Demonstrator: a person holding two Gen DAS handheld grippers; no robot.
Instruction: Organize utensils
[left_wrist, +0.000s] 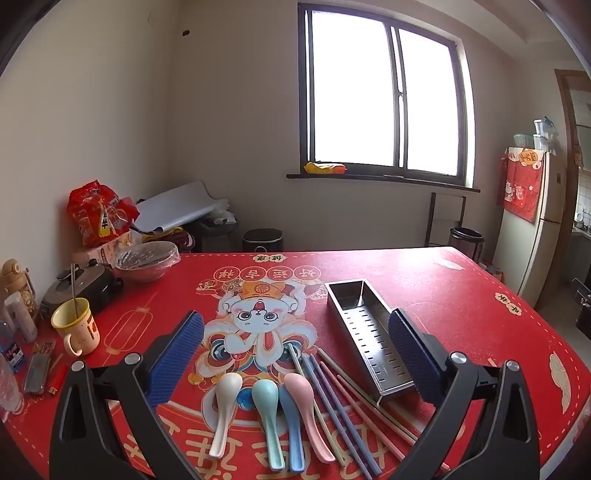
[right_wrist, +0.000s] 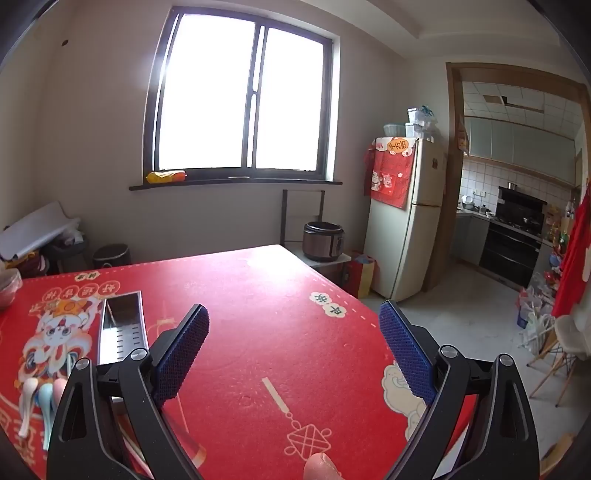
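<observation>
Four smooth soup spoons (left_wrist: 258, 417), white, teal, blue and pink, lie side by side on the red printed table mat (left_wrist: 424, 273), just beside a fan of slim pastel chopsticks (left_wrist: 343, 402). Beside these lies a long perforated steel utensil tray (left_wrist: 365, 328) with nothing in it. The left gripper (left_wrist: 297, 354) tilts gently down over the spoons, its ribbed blue pads spread wide and empty. The right gripper (right_wrist: 295, 350) hovers likewise over bare mat, jaws wide apart, grasping nothing.
</observation>
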